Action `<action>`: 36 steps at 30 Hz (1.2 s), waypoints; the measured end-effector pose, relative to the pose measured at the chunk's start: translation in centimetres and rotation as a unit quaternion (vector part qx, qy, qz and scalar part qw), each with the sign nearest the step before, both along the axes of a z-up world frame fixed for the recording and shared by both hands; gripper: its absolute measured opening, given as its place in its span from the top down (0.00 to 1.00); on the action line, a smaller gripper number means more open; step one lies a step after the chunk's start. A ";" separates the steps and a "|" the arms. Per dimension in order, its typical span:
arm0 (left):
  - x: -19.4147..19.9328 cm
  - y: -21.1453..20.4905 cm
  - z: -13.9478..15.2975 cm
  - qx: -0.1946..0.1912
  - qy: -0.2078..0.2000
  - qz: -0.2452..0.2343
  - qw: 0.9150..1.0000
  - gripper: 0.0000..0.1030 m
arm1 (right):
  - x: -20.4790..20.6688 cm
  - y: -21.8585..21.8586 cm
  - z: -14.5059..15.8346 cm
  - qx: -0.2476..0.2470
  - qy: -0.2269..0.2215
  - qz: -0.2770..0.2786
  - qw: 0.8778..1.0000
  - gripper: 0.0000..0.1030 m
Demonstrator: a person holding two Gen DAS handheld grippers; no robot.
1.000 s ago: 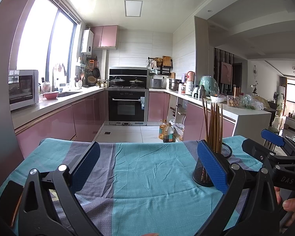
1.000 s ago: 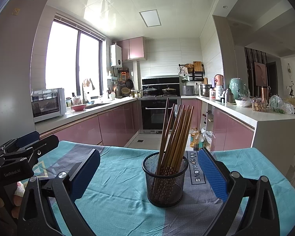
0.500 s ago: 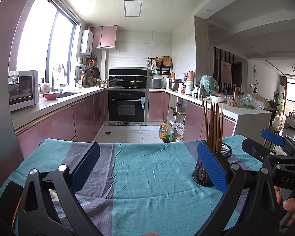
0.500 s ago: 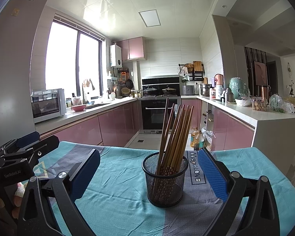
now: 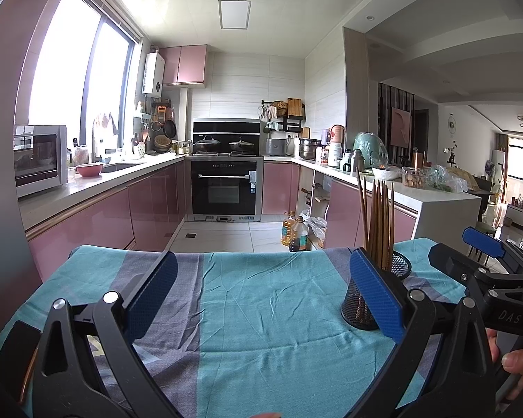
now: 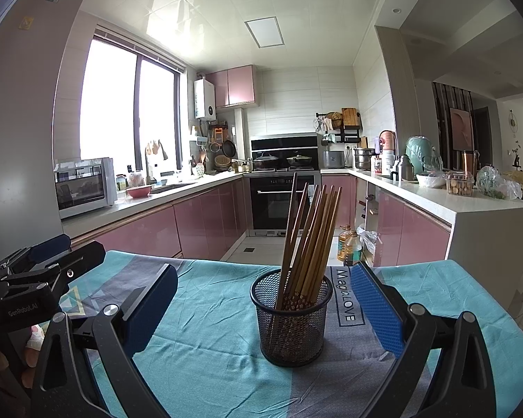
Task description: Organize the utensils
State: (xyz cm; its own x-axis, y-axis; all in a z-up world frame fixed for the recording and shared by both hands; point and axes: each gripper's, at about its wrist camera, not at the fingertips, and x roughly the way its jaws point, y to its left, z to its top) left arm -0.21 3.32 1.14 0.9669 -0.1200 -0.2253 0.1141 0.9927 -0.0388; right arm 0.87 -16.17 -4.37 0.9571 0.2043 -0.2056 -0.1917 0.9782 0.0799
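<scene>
A black mesh cup stands upright on the teal and grey tablecloth, holding several brown wooden chopsticks that lean to the right. My right gripper is open and empty, its blue pads either side of the cup and just short of it. In the left wrist view the cup and chopsticks show behind the right pad. My left gripper is open and empty over bare cloth, left of the cup. Each gripper shows at the edge of the other's view.
The table's far edge drops to the kitchen floor. Two oil bottles stand on the floor beyond it. Pink cabinets, an oven and a white counter lie further back.
</scene>
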 end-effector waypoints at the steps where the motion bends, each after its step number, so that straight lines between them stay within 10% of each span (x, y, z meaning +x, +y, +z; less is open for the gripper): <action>1: 0.0 0.0 0.0 0.000 0.001 -0.001 1.000 0.05 | 0.0 0.0 0.0 0.000 0.000 -0.001 1.000 0.07; 36: -0.1 0.0 -0.1 0.001 0.003 0.000 1.000 0.05 | -0.2 0.1 -0.1 0.003 -0.001 -0.002 1.000 0.07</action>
State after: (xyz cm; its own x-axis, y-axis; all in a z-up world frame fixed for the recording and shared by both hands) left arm -0.28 3.31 0.99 0.9658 -0.1186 -0.2308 0.1132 0.9929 -0.0366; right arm 0.67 -16.06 -4.50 0.9583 0.2018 -0.2026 -0.1881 0.9785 0.0849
